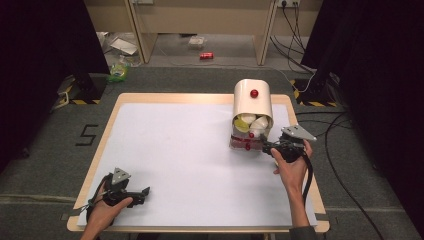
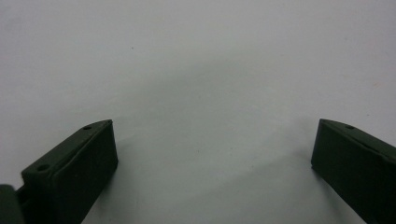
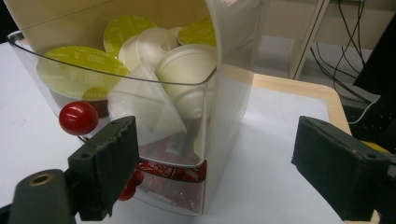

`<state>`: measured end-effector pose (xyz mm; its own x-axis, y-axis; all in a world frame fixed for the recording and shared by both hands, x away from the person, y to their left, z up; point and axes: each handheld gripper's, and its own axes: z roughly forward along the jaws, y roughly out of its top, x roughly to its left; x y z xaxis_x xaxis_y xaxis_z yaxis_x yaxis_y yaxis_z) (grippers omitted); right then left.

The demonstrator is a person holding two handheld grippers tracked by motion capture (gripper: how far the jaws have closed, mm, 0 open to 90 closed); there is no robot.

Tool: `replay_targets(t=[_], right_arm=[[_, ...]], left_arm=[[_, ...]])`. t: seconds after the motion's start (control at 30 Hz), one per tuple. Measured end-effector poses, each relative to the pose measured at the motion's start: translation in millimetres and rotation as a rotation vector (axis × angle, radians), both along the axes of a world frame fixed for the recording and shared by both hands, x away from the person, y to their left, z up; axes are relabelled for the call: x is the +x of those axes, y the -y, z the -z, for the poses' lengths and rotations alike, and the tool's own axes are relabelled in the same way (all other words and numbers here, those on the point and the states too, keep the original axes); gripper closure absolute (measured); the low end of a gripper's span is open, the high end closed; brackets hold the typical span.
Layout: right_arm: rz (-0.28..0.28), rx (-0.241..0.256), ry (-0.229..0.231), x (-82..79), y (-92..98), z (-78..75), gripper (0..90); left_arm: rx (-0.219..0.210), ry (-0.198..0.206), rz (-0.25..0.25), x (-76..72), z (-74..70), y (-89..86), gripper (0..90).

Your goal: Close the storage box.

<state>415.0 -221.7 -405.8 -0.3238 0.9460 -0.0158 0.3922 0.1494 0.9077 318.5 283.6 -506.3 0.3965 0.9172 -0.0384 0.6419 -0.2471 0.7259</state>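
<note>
A cream, round-topped capsule dispenser [image 1: 253, 102] with a red knob [image 1: 254, 93] stands at the table's far right. Its clear drawer [image 1: 239, 142] is pulled out toward me and holds white and green-lidded coffee capsules [image 1: 251, 123]. In the right gripper view the drawer [image 3: 224, 116] has a red ball knob [image 3: 78, 117] on its front, and the capsules [image 3: 187, 65] are piled inside. My right gripper [image 1: 265, 146] [image 3: 215, 158] is open, its jaws straddling the drawer's near corner without touching it. My left gripper [image 1: 145, 192] [image 2: 215, 149] rests open over bare mat at the front left.
A white mat [image 1: 175, 150] covers the wooden table [image 1: 125, 97]. A lower compartment with red packets [image 3: 173, 171] and a second red knob [image 3: 128, 189] sits under the drawer. Cables [image 1: 330, 130] trail on the floor to the right. A red can [image 1: 206, 55] lies on the far floor.
</note>
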Motion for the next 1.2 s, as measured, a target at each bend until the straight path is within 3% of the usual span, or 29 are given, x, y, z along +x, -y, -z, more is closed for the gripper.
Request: replay_targets(t=[0.6, 0.83, 1.2], right_arm=[[-0.006, -0.008, -0.002, 6.1, -0.9, -0.9, 13.9], [0.002, -0.001, 0.008, 1.9, 3.1, -0.6, 19.5], [0.009, 0.006, 0.000, -5.7, 10.9, 0.2, 18.4]], left_arm=[[0.000, 0.000, 0.000, 0.0, 0.0, 0.0, 0.0], [-0.003, 0.000, 0.000, 0.0, 0.0, -0.3, 0.0], [-0.003, 0.000, 0.000, 0.0, 0.0, -0.2, 0.0]])
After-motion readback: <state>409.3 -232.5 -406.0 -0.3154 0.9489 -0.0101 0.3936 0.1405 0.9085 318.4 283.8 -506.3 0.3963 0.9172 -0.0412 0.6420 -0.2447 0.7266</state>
